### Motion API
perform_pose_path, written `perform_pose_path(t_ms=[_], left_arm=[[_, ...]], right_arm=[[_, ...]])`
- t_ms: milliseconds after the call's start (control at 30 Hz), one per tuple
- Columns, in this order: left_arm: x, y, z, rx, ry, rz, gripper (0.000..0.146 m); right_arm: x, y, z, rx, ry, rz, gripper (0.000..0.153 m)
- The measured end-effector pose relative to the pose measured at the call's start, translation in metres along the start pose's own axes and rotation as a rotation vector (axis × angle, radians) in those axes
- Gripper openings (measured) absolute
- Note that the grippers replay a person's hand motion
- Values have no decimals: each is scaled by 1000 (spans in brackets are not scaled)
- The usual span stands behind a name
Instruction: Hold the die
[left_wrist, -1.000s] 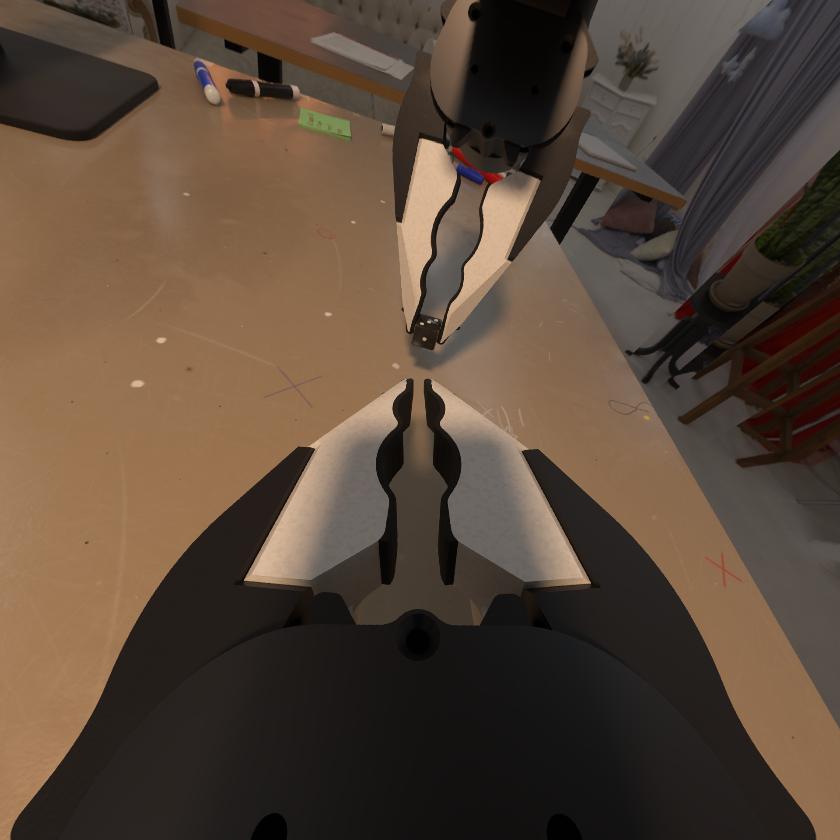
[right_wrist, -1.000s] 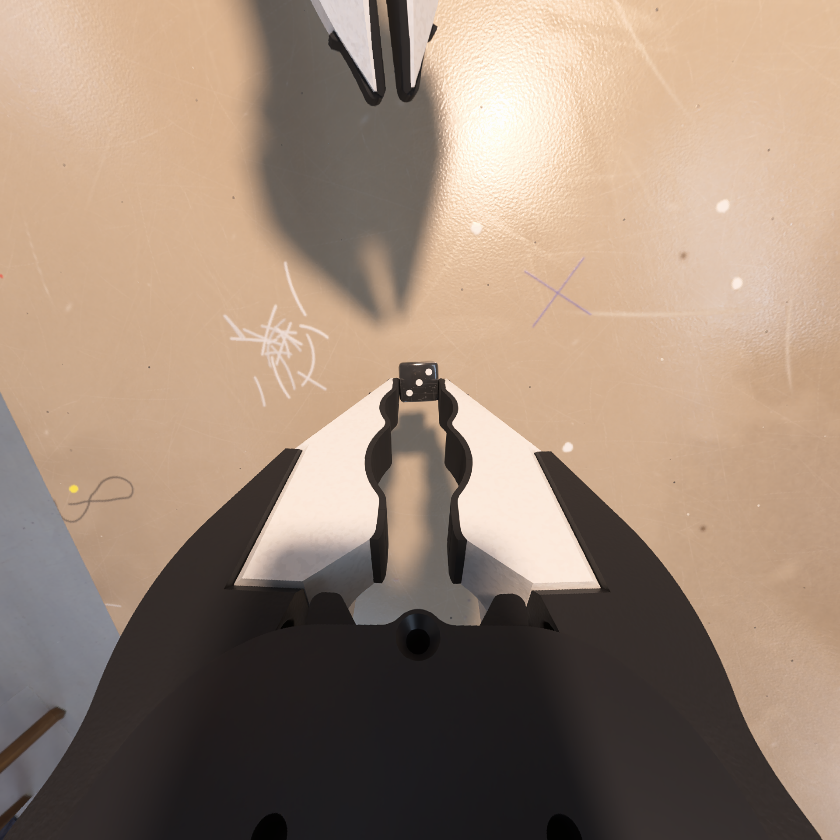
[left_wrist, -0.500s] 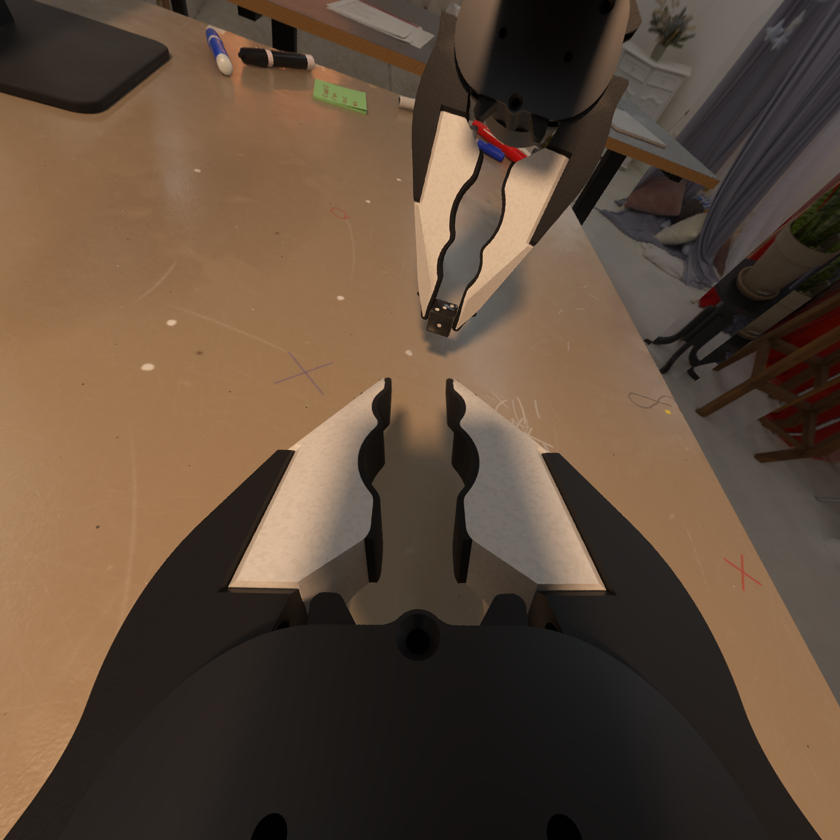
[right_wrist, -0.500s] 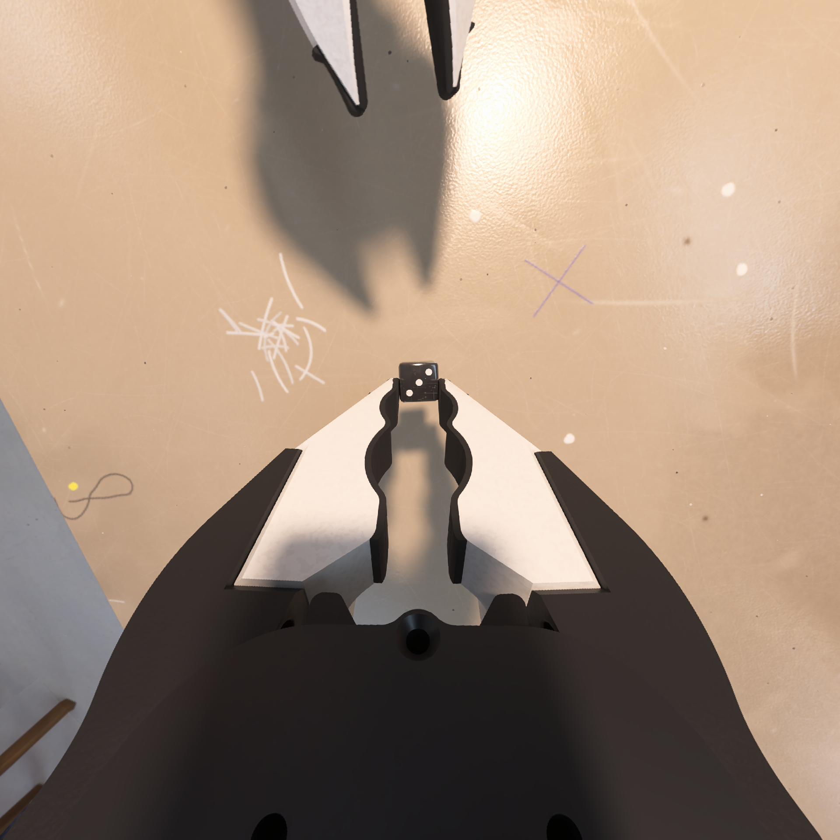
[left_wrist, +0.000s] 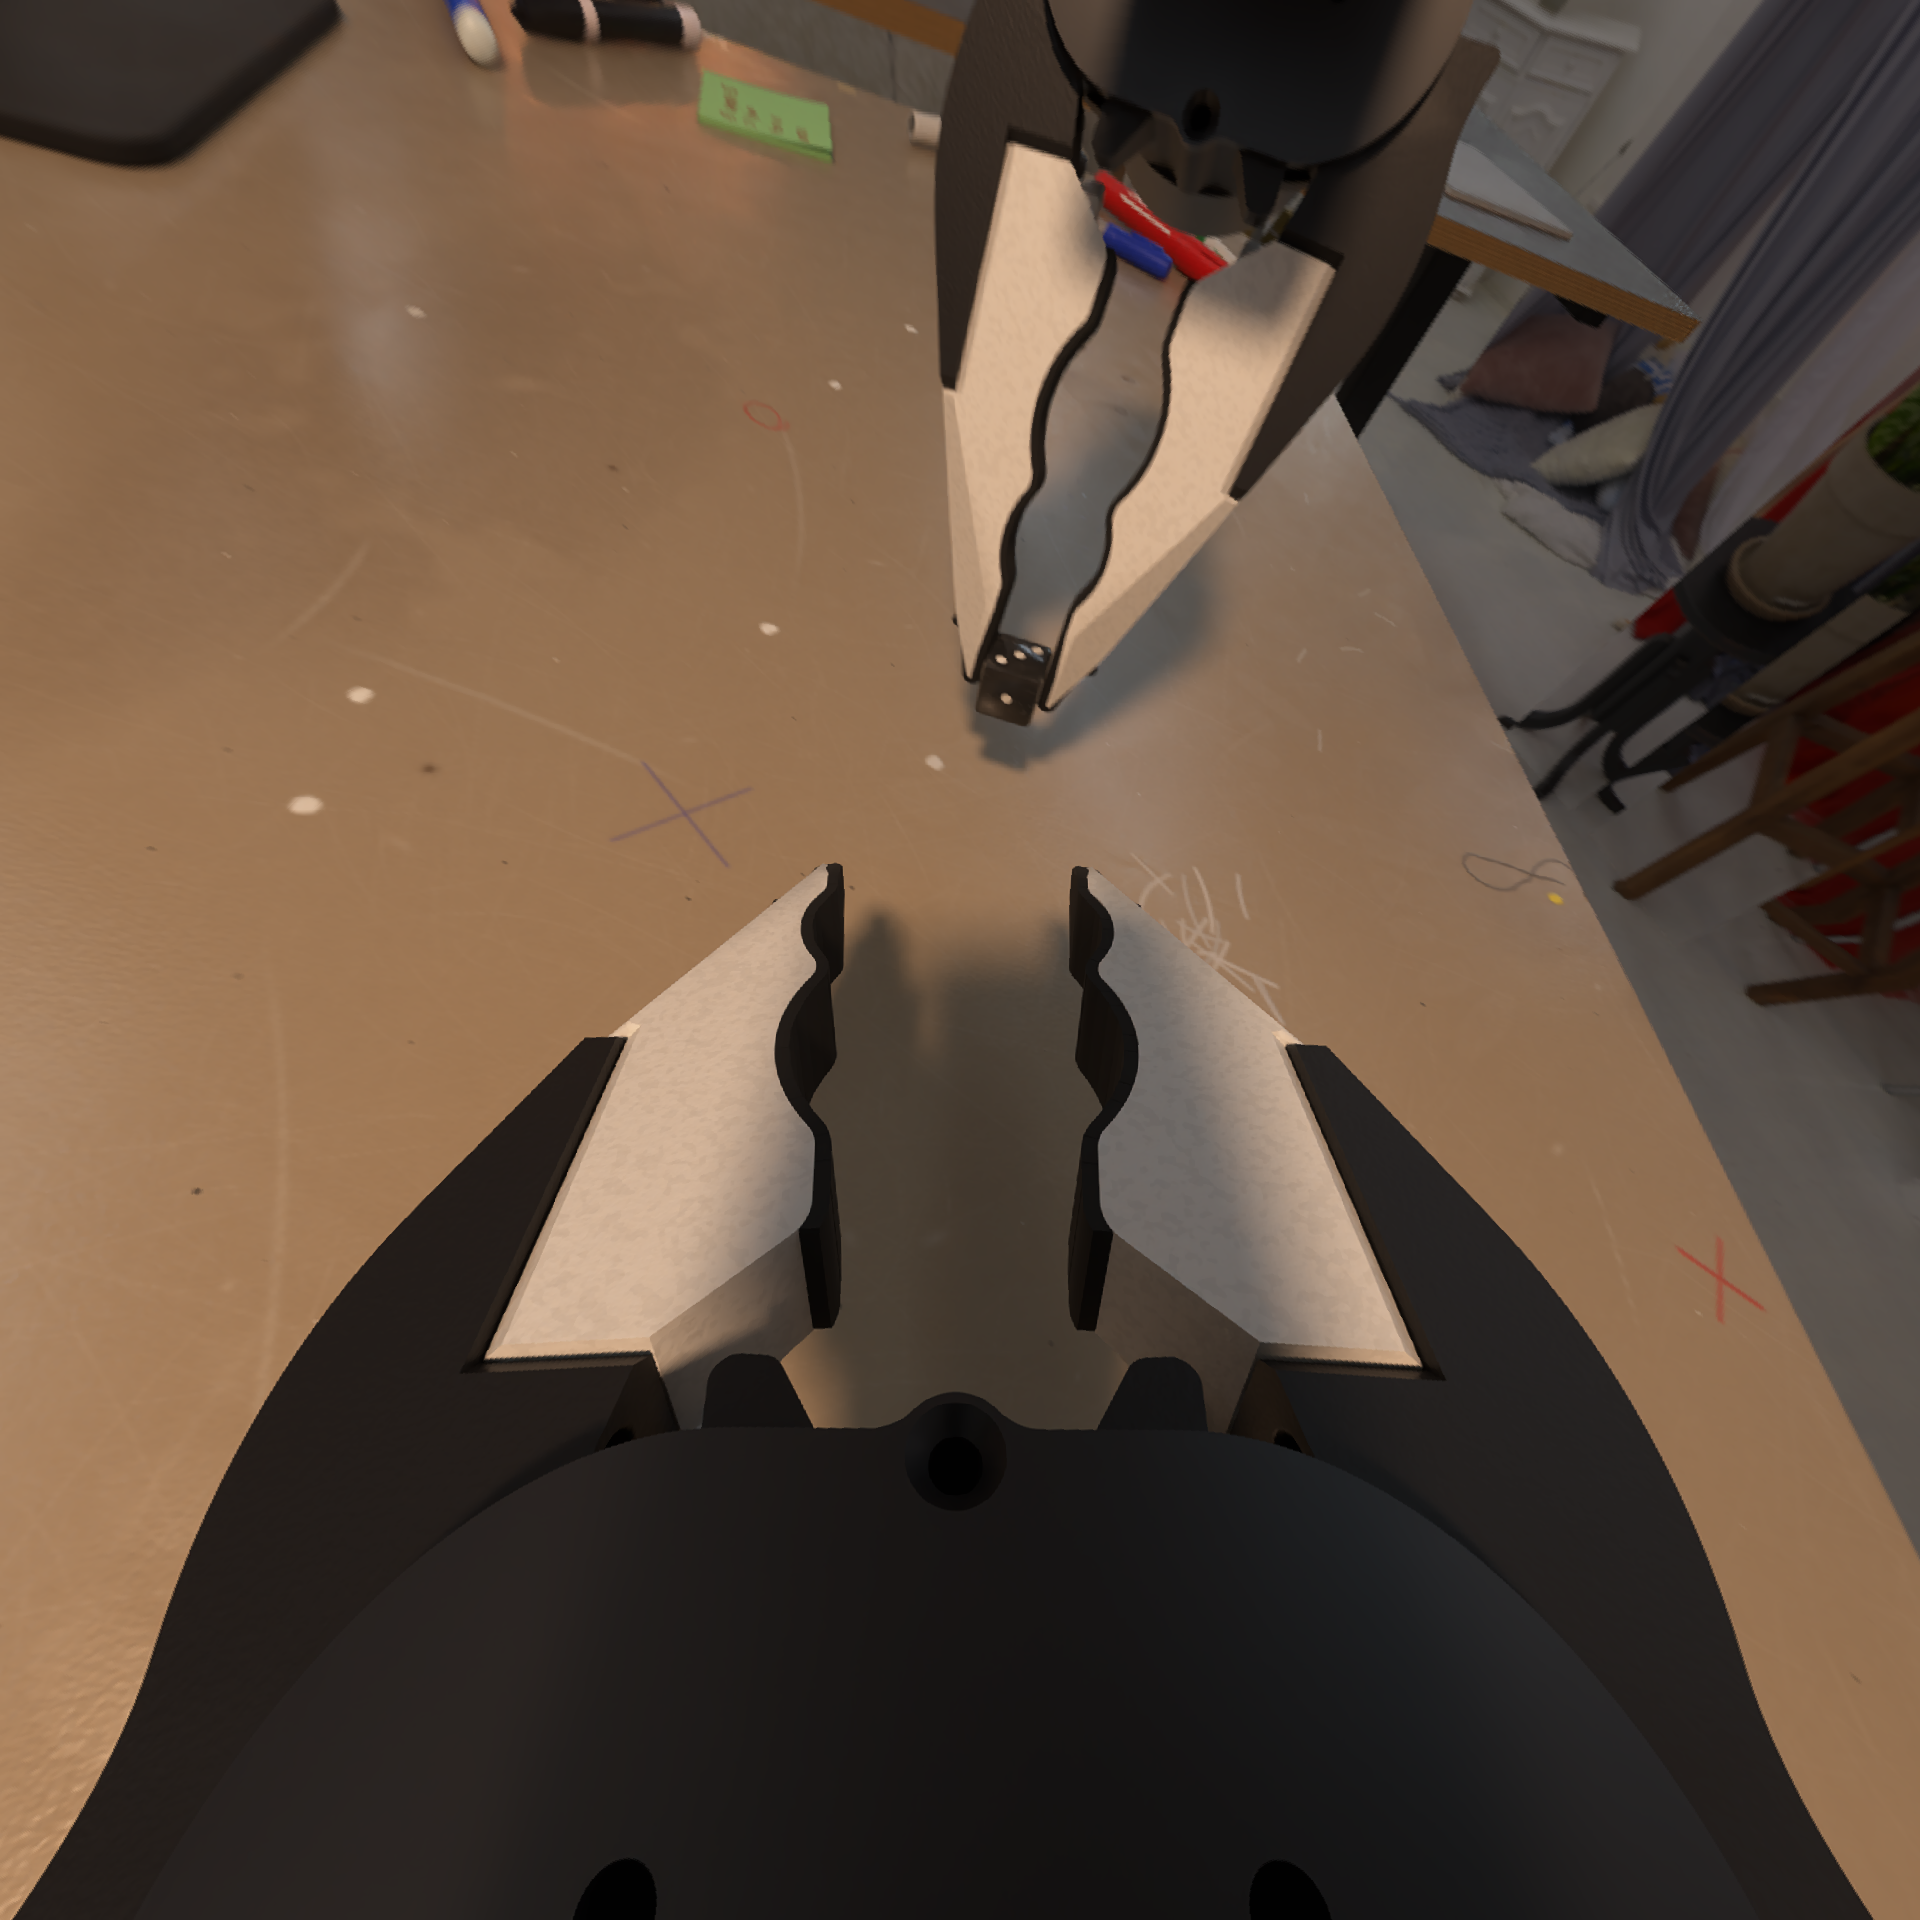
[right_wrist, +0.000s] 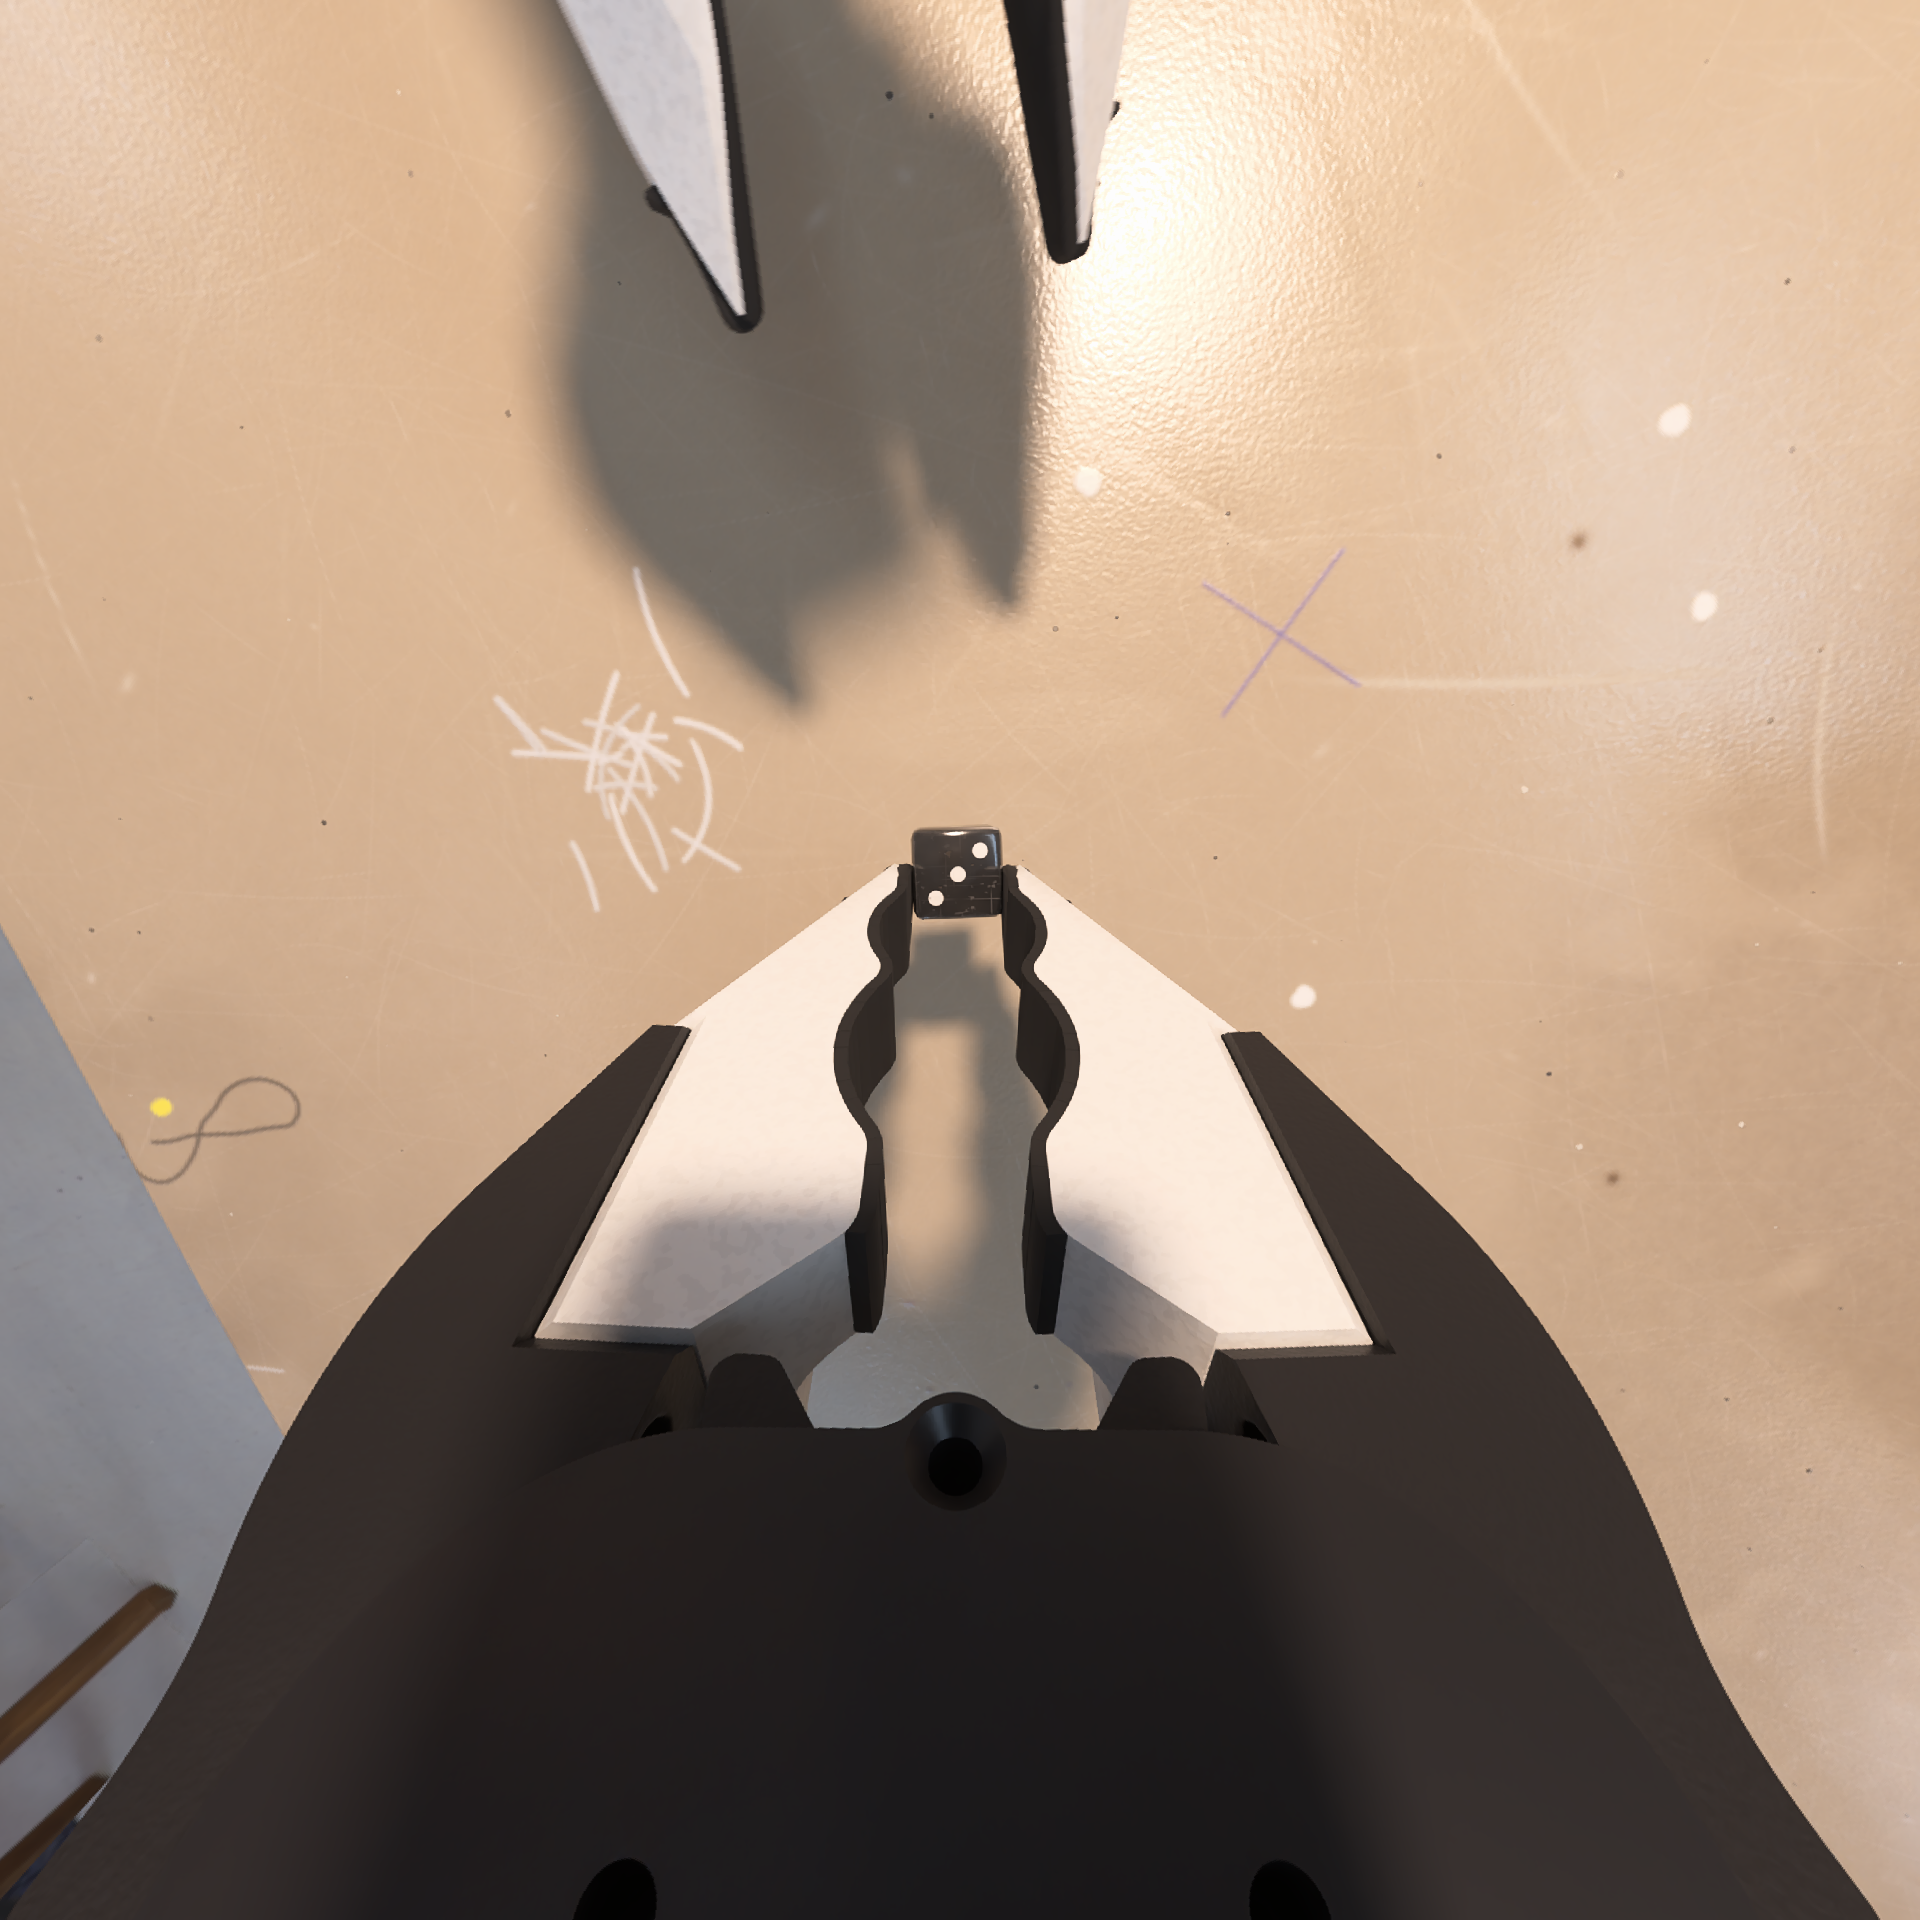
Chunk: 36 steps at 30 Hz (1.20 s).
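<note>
A small black die (right_wrist: 958, 875) with white pips is pinched between the tips of my right gripper (right_wrist: 958, 883), held just above the tan table (right_wrist: 1455, 831). In the left wrist view the die (left_wrist: 1013, 677) shows at the tips of the right gripper (left_wrist: 1023, 681), which points down at the table. My left gripper (left_wrist: 956, 883) is open and empty, facing the die from a short distance. Its fingertips (right_wrist: 727, 281) show at the top of the right wrist view.
A green card (left_wrist: 766, 114), markers (left_wrist: 608, 19) and a black pad (left_wrist: 145, 73) lie at the table's far side. The table's right edge (left_wrist: 1558, 831) drops to a floor with wooden furniture (left_wrist: 1787, 831). Scratch marks (right_wrist: 623, 779) and a pencilled cross (right_wrist: 1283, 634) mark the tabletop.
My left gripper has opened from nearly shut to wide and moved closer to the die. The right gripper has kept its hold on the die.
</note>
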<state>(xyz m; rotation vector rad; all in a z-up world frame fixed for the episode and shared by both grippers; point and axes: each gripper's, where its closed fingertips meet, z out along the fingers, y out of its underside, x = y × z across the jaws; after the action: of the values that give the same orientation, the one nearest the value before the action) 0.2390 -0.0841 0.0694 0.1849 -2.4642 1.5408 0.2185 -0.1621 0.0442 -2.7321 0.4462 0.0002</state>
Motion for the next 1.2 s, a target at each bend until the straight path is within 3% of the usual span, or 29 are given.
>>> perform_pose_path(t_ms=[267,367,633,767,933,1100,1200], left_arm=[[5,19,-2,-139,37,-31,54],[1,22,-7,-161,37,-128,59],[15,14,-36,-253,270,-355,63],[4,9,-43,-438,343,-442,74],[-6,13,-36,-772,282,-305,83],[1,-2,-19,-872,249,-146,86],[13,-3,-14,-946,305,-172,87]], right_arm=[[5,-3,-1,10,47,-32,16],[6,-6,0,18,61,-49,16],[5,-12,8,-2,30,-99,16],[12,-19,9,9,46,-150,16],[27,-24,8,17,130,-198,16],[36,-28,-1,50,315,-231,16],[36,-25,-5,39,382,-234,16]])
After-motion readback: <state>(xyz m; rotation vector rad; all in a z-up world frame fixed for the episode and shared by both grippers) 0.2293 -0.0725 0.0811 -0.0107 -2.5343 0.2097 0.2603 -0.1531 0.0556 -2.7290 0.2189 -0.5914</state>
